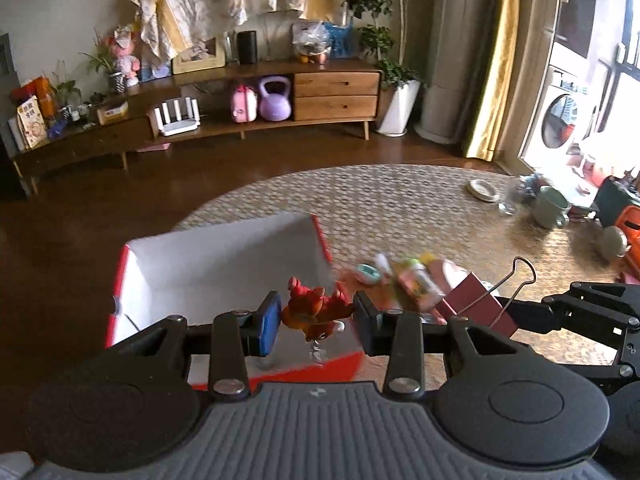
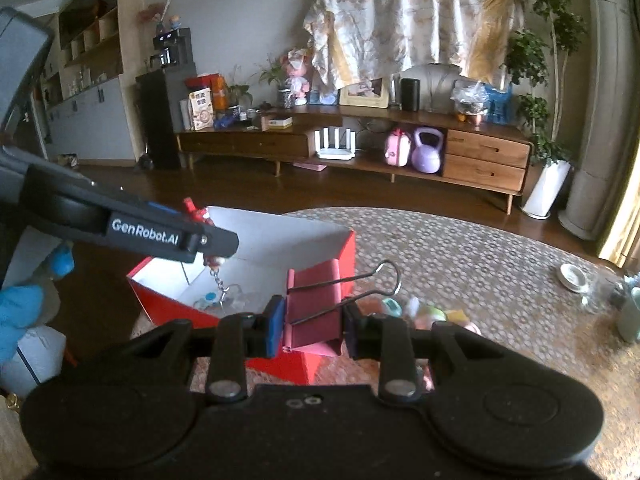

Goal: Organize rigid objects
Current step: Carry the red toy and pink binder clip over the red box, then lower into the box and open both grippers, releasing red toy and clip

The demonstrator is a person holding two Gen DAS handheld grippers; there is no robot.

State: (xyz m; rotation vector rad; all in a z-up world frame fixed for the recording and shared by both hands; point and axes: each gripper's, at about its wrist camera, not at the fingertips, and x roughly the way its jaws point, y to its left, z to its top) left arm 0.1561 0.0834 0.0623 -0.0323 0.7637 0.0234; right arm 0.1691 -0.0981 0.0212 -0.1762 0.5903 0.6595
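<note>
Between right tongs, pink binder clip, clamped

Left tongs pitched down, clamped on a red figurine. Right tongs just beside them, also pitched down, clamped on a pink binder clip. Blue-gloved hand at left edge.

A round patterned mat carries everything — the open red box just ahead of the tool on the left, a blurred cluster of small toys ahead right, and a green mug and white dish far right.
</note>
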